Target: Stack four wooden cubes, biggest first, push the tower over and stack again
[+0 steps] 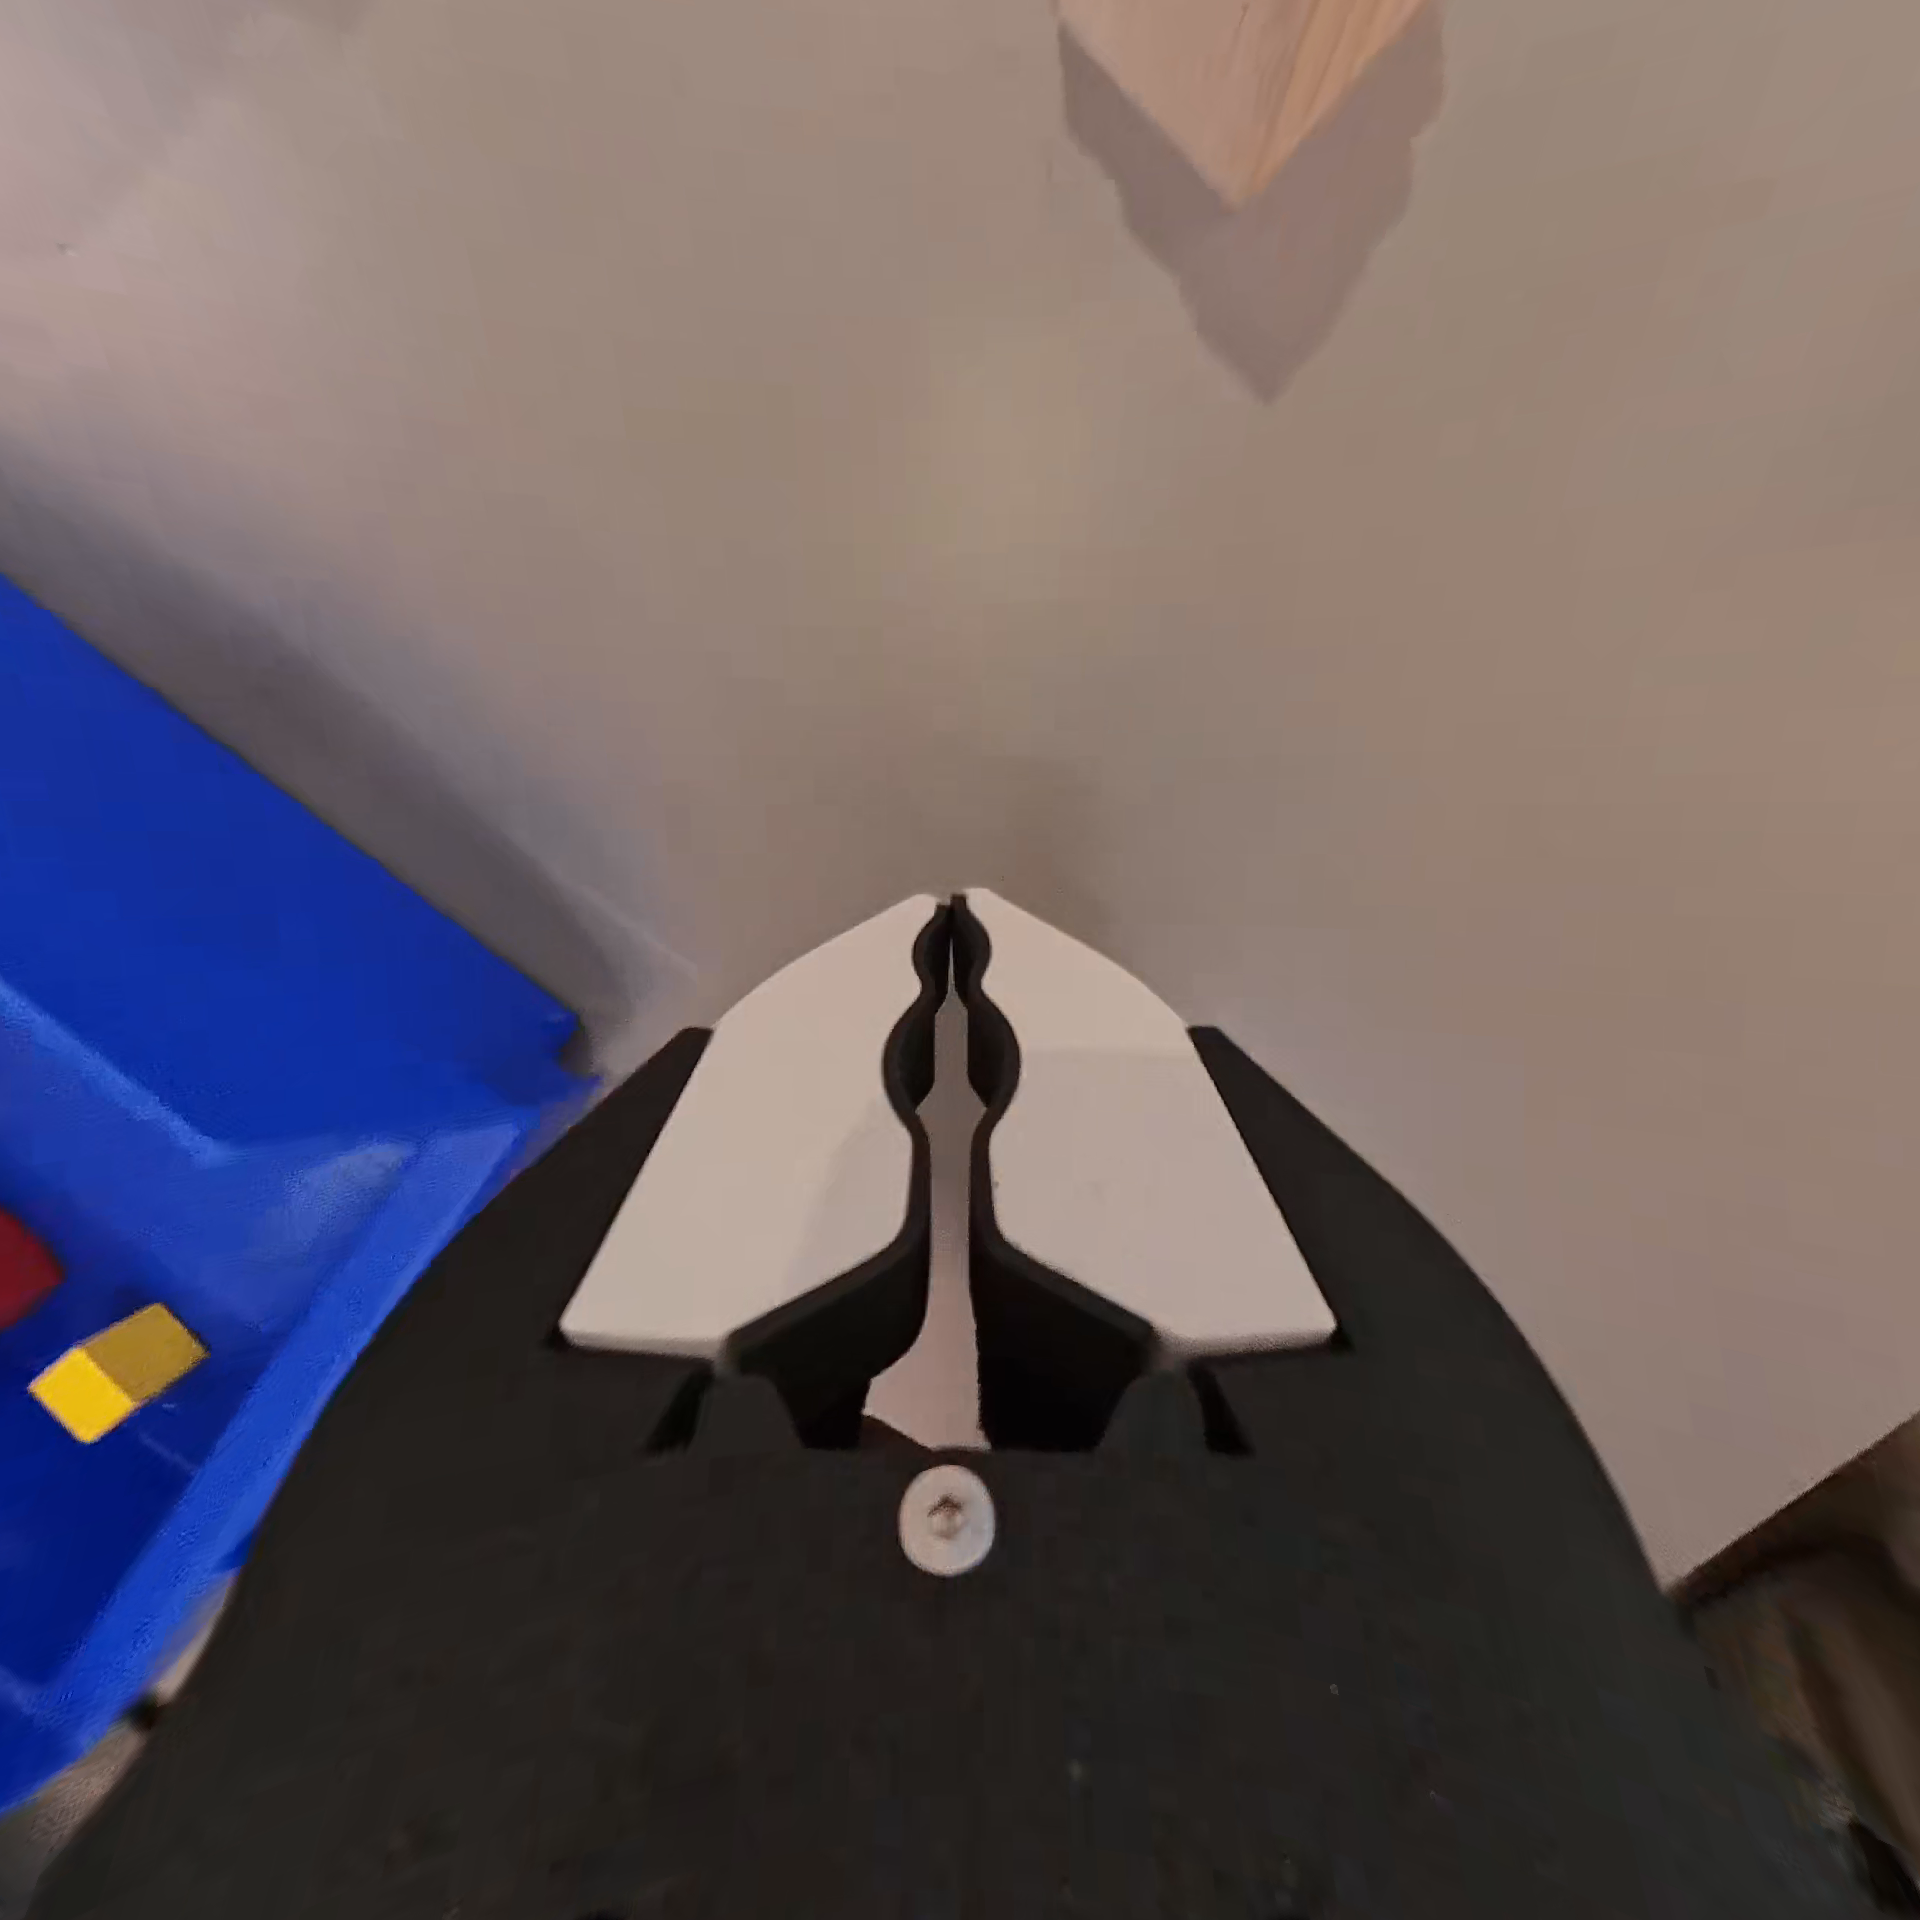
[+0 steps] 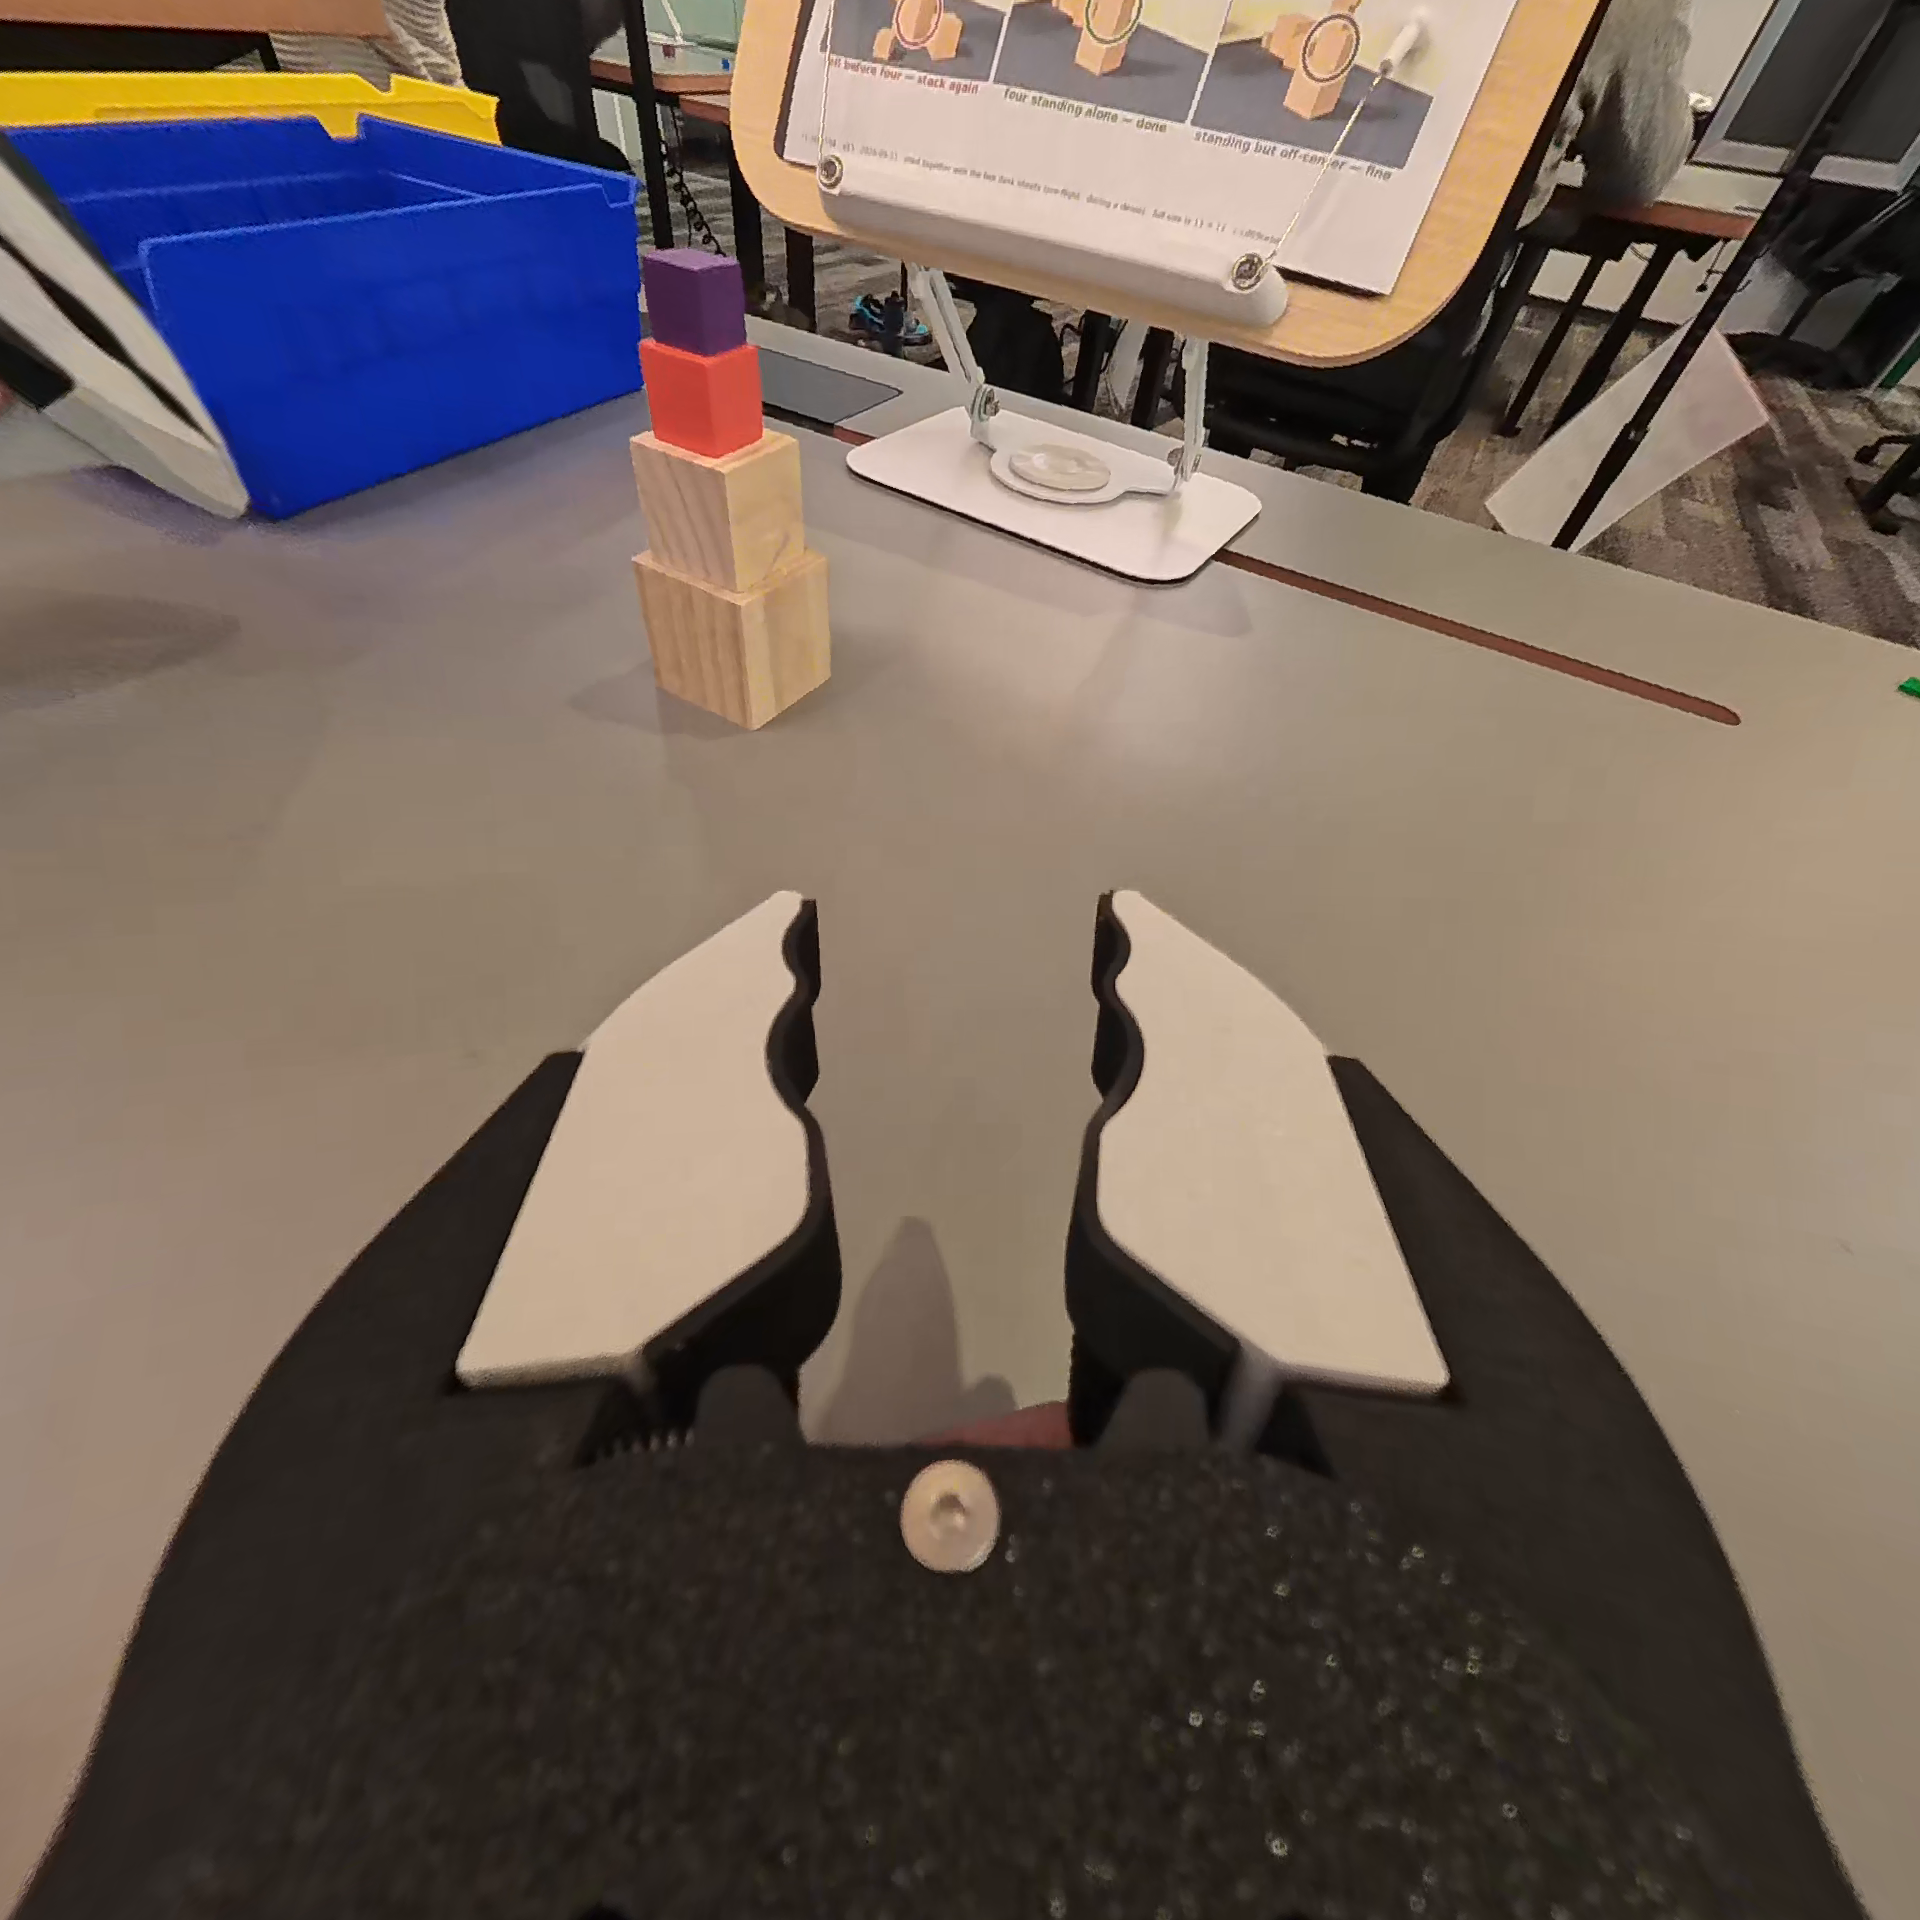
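In the right wrist view a tower of cubes stands on the grey table [image 2: 1039, 810]: a big plain wooden cube [image 2: 740, 642] at the bottom, a smaller plain one [image 2: 717, 509] on it, a red cube [image 2: 701, 399], and a purple cube [image 2: 694, 303] on top. My right gripper [image 2: 954, 925] is open and empty, well short of the tower. My left gripper [image 1: 954, 900] is shut and empty over bare table. The bottom corner of a wooden cube [image 1: 1236, 83] shows at the top of the left wrist view. The left gripper's side [image 2: 114, 384] shows at the right view's left edge.
A blue bin [image 2: 343, 312] stands left of the tower, with a yellow bin [image 2: 249, 99] behind it. In the left wrist view the blue bin [image 1: 208, 935] holds a small yellow cube [image 1: 114, 1371] and a red piece [image 1: 21, 1273]. A stand with an instruction sheet [image 2: 1122, 135] sits behind.
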The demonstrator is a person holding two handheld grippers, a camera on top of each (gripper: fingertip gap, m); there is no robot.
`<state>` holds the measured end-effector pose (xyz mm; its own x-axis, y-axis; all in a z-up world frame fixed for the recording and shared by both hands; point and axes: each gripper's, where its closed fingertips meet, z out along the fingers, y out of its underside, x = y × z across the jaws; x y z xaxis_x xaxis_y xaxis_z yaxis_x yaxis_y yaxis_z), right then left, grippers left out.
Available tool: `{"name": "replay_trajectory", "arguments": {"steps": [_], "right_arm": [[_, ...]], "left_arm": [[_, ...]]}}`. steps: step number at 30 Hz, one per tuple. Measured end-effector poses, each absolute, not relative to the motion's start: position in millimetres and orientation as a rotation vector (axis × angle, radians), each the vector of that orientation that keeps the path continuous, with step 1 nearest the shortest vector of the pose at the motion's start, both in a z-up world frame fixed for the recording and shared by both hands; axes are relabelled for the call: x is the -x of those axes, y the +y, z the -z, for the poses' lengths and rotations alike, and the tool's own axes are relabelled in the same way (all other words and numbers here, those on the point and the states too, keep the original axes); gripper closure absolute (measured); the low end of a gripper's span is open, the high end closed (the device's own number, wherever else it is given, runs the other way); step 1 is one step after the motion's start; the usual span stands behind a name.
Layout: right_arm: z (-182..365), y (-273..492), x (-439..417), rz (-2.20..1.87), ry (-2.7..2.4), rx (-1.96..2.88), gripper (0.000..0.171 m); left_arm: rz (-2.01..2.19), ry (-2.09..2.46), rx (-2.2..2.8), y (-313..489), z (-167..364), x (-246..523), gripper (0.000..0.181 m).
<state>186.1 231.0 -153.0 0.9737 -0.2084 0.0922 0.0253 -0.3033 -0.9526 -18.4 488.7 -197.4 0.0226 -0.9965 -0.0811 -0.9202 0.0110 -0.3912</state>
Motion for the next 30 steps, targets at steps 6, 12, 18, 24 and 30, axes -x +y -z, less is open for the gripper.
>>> {"name": "replay_trajectory", "arguments": {"steps": [6, 12, 18, 24, 30], "right_arm": [[153.7, 229.3, -186.6, 0.231, 0.124, 1.874, 0.121], [137.1, 224.8, -192.1, 0.233, 0.142, 1.833, 0.122], [129.4, 199.8, -212.4, 0.263, 0.186, 1.809, 0.127], [146.7, 189.6, -237.9, 0.282, 0.297, 1.885, 0.119], [169.1, 188.7, -251.2, 0.349, 0.429, 1.965, 0.108]], "left_arm": [[0.217, 2.045, 2.005, 499.5, 211.2, -18.4, 0.181], [0.791, 1.999, 2.053, 433.3, 210.9, -168.7, 0.181], [0.415, 1.68, 2.086, 496.7, 207.6, -89.5, 0.181], [0.61, 1.375, 1.894, 459.9, 180.4, -27.2, 0.162], [0.718, 1.087, 1.747, 427.6, 156.0, -0.1, 0.125]]}}
